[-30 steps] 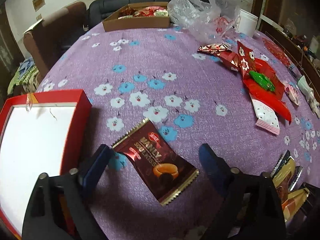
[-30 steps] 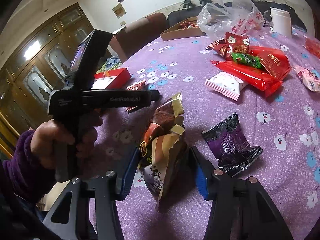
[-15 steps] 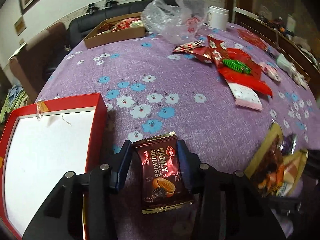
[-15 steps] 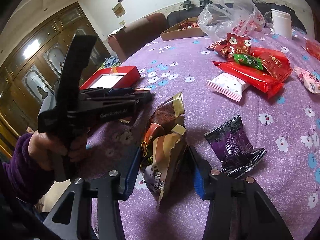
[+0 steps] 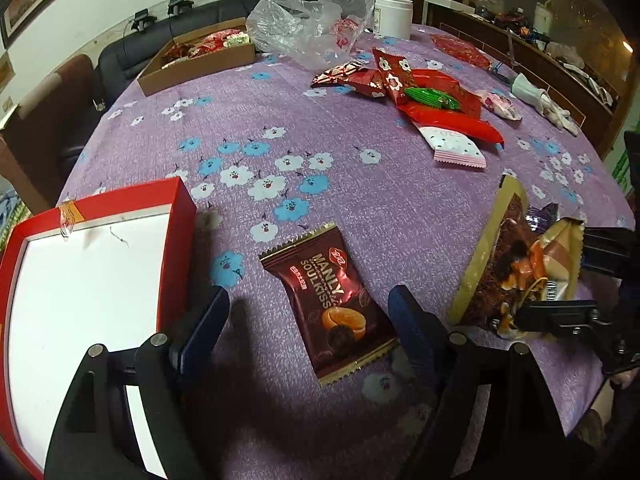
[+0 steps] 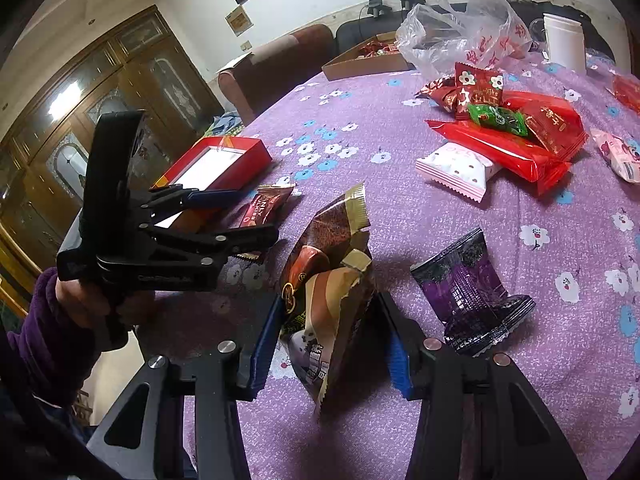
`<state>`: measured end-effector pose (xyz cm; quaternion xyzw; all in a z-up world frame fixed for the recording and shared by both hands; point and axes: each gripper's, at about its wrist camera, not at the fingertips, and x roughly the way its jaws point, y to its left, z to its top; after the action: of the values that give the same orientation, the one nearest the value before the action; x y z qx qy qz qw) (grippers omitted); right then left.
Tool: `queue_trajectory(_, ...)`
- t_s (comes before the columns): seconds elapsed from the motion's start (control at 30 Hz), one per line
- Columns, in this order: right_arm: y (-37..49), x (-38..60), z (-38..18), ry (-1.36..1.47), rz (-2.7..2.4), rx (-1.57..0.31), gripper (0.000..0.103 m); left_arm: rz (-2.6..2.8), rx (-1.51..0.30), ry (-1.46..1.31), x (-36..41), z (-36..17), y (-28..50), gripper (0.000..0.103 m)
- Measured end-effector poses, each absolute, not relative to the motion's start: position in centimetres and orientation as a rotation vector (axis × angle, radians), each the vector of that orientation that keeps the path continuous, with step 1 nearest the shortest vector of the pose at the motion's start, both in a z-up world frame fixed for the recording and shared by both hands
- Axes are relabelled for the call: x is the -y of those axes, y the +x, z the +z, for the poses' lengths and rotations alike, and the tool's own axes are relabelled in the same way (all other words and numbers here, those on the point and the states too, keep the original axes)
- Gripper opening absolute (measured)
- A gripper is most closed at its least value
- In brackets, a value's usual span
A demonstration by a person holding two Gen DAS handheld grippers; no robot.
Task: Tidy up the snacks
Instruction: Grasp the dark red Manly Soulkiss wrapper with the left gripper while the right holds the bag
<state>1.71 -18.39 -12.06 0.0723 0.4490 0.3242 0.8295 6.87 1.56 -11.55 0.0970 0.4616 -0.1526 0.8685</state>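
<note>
A dark red Manly Soulkiss snack packet [image 5: 332, 300] lies flat on the purple flowered cloth between the fingers of my left gripper [image 5: 308, 320], which is open and not touching it. It also shows in the right wrist view [image 6: 264, 208]. My right gripper [image 6: 328, 336] is shut on a bunch of brown and gold snack packets [image 6: 328, 276], also seen in the left wrist view [image 5: 516, 268]. A red box with a white inside [image 5: 176, 200] stands at the left. A purple packet [image 6: 468, 292] lies right of the right gripper.
A pile of red, green and pink-white snack packets [image 5: 432, 108] lies at the far right. A cardboard tray of snacks [image 5: 192, 68], a clear plastic bag [image 5: 308, 24] and a white jar [image 5: 392, 16] stand at the back. Chairs edge the table.
My left gripper had closed around the Soulkiss packet half a second ago; now it is open wide and the packet lies on the cloth, turned slightly. The right gripper keeps its bunch.
</note>
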Motion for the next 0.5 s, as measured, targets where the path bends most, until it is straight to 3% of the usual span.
queue_trajectory(0.27, 1.7, 18.5, -12.1, 0.158, 0.694, -0.955, 0.050, -0.487, -0.857, 0.067, -3.4, -7.7, 4.6, 0.083)
queue_trajectory(0.5, 1.7, 18.5, -12.1, 0.159, 0.694, -0.954, 0.050, -0.389, -0.985, 0.102, -0.4, -10.3, 5.8, 0.083)
